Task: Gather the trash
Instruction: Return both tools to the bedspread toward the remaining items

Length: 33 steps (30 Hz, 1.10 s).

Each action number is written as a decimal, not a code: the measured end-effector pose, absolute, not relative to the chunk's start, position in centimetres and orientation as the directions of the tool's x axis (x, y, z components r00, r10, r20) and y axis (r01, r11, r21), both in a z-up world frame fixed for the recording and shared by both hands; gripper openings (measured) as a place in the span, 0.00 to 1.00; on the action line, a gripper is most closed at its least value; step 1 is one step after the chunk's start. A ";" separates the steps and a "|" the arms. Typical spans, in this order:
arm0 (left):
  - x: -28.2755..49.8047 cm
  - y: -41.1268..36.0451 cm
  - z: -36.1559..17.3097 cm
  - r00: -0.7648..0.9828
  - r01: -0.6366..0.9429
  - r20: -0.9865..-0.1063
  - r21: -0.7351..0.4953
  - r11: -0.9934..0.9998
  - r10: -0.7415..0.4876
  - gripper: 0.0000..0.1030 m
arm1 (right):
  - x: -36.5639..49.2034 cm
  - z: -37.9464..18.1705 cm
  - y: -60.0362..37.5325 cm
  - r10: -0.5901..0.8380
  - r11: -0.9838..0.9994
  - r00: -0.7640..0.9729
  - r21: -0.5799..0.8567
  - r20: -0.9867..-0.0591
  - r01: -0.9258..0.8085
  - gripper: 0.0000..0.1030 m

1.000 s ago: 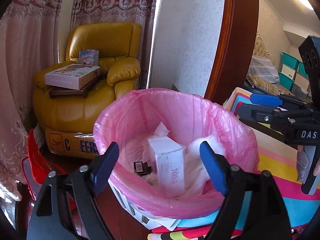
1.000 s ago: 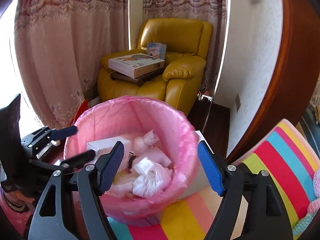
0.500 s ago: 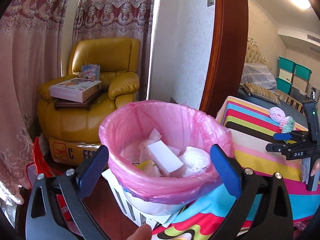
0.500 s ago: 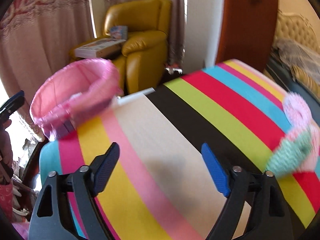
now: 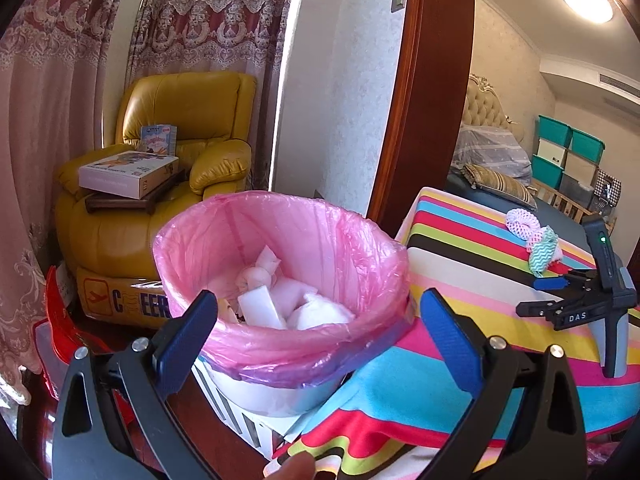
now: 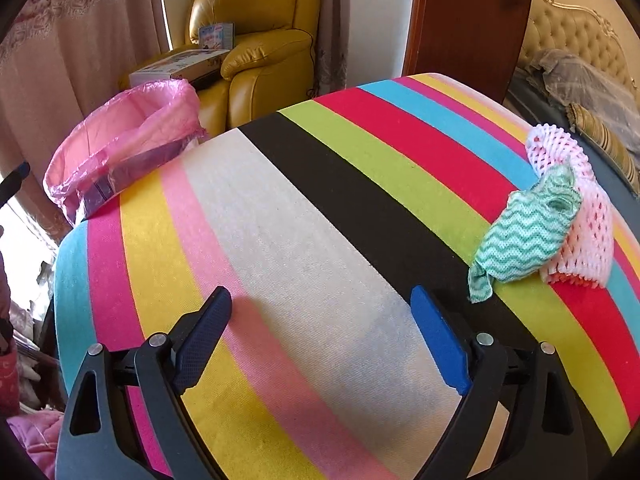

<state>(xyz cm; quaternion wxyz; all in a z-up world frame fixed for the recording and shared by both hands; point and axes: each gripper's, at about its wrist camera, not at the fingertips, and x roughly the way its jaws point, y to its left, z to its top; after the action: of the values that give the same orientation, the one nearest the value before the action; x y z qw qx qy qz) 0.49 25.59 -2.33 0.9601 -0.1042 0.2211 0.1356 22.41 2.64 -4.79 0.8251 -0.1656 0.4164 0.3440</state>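
Through your left wrist camera, your left gripper hangs with its jaws spread wide and nothing between them, having just opened further, facing the pink-lined trash bin that stands against the left edge of the striped tablecloth. White crumpled paper and a small white box lie inside the bin. Across the cloth, your right gripper shows side-on near the far right edge, just short of a green zigzag cloth and a pink foam net. A yellow armchair stacked with boxes sits behind the bin. Through your right wrist camera, your right gripper points down at the middle of the striped tablecloth, jaws spread and empty after just opening, fingertips over the white and pink stripes. The green zigzag cloth lies near the right edge, overlapping the pink foam net. The trash bin stands at the far left corner.
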 end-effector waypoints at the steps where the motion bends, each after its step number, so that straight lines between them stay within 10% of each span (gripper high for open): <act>1: 0.5 25.5 -2.2 0.867 -0.305 -0.451 -0.145 0.941 0.212 0.95 | 22.4 -4.8 2.7 0.427 0.708 0.420 0.007 -0.801 -0.706 0.83; 17: 0.7 18.2 -1.0 0.911 -0.074 -0.412 -0.158 0.985 0.002 0.95 | 22.2 -4.7 2.3 0.428 0.708 0.418 0.010 -0.801 -0.706 0.83; 33: 1.0 18.9 0.2 0.913 -0.127 -0.403 -0.143 0.982 0.059 0.95 | 22.3 -4.7 2.1 0.428 0.707 0.417 0.010 -0.802 -0.707 0.83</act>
<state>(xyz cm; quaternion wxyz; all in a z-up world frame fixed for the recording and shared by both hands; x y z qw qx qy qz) 0.98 18.90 0.17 0.9746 -0.0834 0.2024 0.0478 22.27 2.08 -4.70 0.8250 -0.1674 0.4160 0.3439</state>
